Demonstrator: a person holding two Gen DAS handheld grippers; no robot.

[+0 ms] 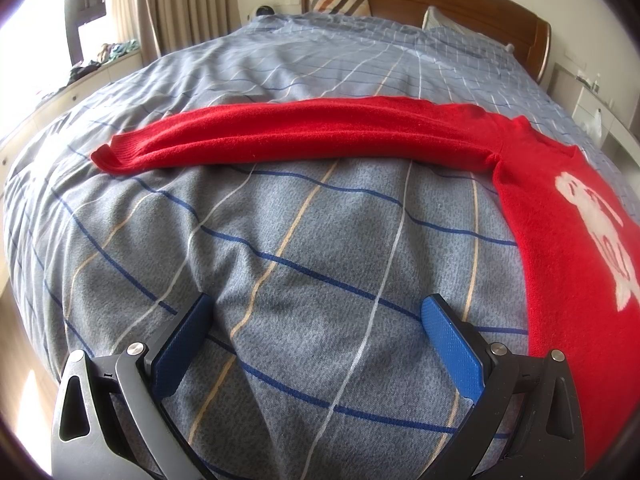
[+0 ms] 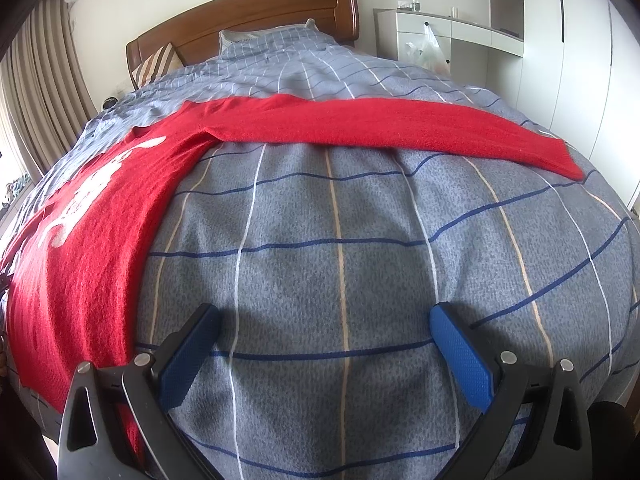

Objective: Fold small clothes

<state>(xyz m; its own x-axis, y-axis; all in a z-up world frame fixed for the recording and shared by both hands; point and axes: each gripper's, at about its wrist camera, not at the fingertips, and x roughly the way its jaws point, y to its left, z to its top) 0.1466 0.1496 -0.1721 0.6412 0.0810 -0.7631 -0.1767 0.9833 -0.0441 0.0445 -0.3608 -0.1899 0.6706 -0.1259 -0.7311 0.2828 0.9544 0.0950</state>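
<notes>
A red knit sweater with a white figure on its chest lies flat on the bed. In the left wrist view its body [image 1: 560, 240] is at the right and one sleeve [image 1: 280, 136] stretches out to the left. In the right wrist view its body [image 2: 92, 232] is at the left and the other sleeve [image 2: 400, 124] stretches to the right. My left gripper [image 1: 316, 316] is open and empty over bare cover, left of the sweater's body. My right gripper [image 2: 324, 324] is open and empty over bare cover, right of the body.
The bed has a grey-blue checked cover [image 1: 280, 240], pillows and a wooden headboard [image 2: 248, 20]. Curtains and a window ledge [image 1: 80, 76] are at the left. White cabinets [image 2: 480, 36] with a plastic bag stand at the right.
</notes>
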